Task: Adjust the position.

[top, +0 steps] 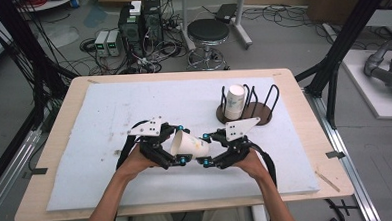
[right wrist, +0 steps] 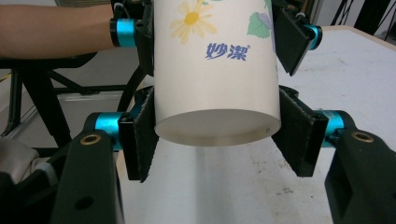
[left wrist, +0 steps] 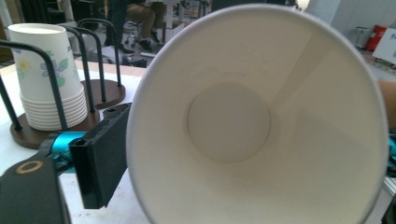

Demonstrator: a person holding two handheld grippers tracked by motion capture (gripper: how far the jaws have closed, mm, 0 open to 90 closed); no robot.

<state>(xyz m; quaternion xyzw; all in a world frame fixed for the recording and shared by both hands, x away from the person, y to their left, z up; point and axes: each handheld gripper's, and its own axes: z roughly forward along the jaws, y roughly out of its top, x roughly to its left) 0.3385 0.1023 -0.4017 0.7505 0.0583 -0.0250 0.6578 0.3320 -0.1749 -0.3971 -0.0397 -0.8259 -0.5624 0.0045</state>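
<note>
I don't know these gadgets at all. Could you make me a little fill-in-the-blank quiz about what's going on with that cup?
1. Both grippers hold one paper ____ above the pad.
2. The right gripper clamps the end of it that is ____, its base.
3. The left gripper grips it near its ____ end, so that gripper's camera looks straight inside.
4. The stack of spares lies in a wire ____ on the table.

Missing words: cup; closed; open; rack

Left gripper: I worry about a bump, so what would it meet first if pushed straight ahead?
Likely the right gripper, since the white paper cup between the left gripper jaws points base-first at it.
</note>
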